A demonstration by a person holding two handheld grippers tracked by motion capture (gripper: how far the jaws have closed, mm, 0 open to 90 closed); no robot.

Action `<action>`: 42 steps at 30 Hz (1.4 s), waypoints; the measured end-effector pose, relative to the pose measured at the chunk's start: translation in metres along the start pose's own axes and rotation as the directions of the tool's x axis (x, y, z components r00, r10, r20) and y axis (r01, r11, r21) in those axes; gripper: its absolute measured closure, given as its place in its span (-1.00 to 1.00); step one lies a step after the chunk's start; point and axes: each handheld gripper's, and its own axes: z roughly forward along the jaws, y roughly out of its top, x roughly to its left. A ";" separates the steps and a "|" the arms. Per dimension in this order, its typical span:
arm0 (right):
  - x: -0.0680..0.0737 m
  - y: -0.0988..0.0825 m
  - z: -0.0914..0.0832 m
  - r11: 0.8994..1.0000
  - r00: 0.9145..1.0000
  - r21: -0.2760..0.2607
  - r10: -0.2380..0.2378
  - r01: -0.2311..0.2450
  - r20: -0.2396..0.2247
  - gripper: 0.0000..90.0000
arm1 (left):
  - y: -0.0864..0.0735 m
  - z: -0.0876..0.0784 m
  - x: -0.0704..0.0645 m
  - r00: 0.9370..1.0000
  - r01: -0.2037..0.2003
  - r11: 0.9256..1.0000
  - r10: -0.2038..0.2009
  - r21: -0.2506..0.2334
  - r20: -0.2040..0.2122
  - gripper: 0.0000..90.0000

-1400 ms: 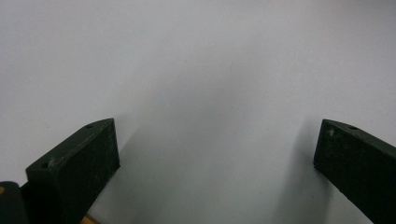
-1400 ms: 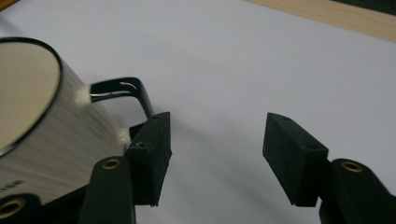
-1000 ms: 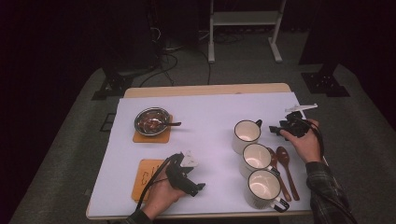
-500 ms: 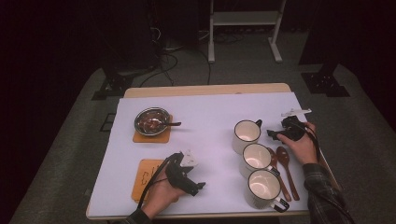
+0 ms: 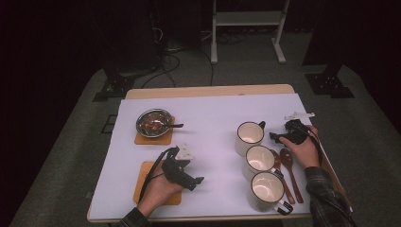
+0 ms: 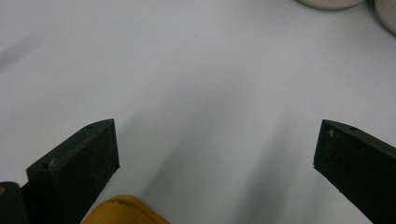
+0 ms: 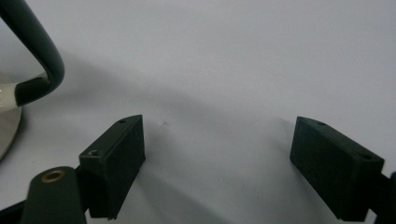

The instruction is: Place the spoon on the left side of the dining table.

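While poised by the far mug's (image 5: 249, 137) handle near the table's (image 5: 208, 106) right edge | right gripper (image 5: 280, 137): jaws just spread wide, nothing between, likely to take that handle | left gripper (image 5: 195, 181): jaws apart, empty, parked near front edge, beside bare wooden coaster (image 5: 141, 182)

white mugs (image 5: 259, 160) (dark handles), brown wooden spoons (image 5: 289, 168).

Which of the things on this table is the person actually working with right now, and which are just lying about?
In the job:
- right gripper, jaws just opened, nothing between them, beside the far mug's handle
- far mug

Lying about:
- two nearer mugs
- wooden spoons
- metal bowl on its wooden coaster
- bare wooden coaster under the left gripper, which rests open
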 end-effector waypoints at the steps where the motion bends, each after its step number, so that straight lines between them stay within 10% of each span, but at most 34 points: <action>1: 0.000 0.000 0.000 1.000 1.000 0.000 0.001 -0.001 0.000 -0.64 | 0.000 0.000 0.001 1.000 -0.004 1.000 0.004 0.004 -0.004 -1.00; 24: 0.000 -0.001 0.000 1.000 1.000 -0.006 0.004 -0.004 0.002 -0.64 | 0.006 -0.012 0.036 0.999 0.048 0.998 -0.048 -0.030 -0.001 -1.00; 42: 0.000 -0.001 0.000 1.000 1.000 -0.005 0.004 -0.004 0.002 -0.64 | 0.013 -0.026 0.069 0.998 0.037 0.996 -0.040 -0.080 -0.039 -0.36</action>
